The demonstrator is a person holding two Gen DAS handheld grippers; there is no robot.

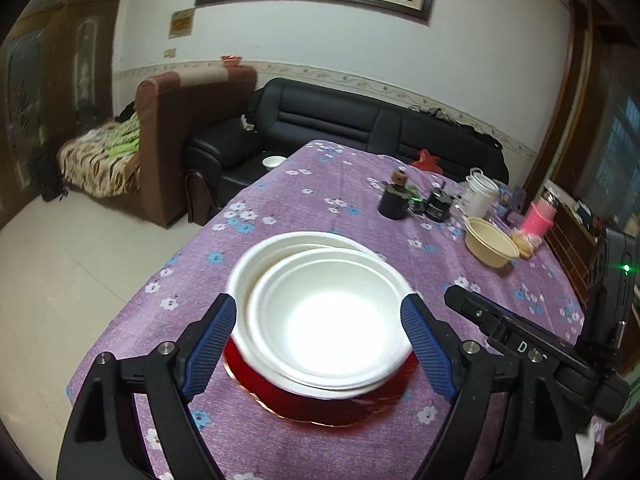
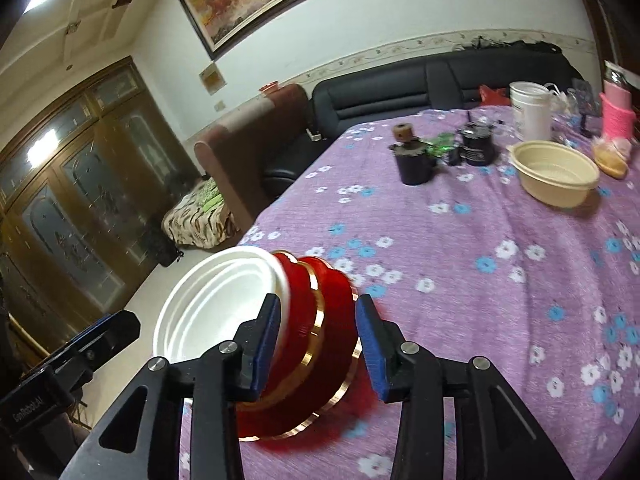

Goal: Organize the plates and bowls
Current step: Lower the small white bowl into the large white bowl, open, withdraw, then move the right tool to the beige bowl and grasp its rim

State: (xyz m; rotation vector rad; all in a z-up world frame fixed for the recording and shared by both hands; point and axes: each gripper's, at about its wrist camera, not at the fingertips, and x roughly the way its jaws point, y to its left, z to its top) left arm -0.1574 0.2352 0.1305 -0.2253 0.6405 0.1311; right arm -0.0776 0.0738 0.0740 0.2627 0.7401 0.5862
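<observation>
White bowls [image 1: 324, 320] sit stacked on red plates [image 2: 320, 344] at the near table edge, dead ahead of both grippers. Left gripper [image 1: 320, 332] straddles the bowls wide, pads clear; right gripper [image 2: 316, 344] half-open around the plate rims, not gripping. Beige bowl [image 2: 554, 176] lies far right, nearer the right one.

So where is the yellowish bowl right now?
The beige bowl sits on the far right of the purple tablecloth, beside the white jar and pink cup.
</observation>
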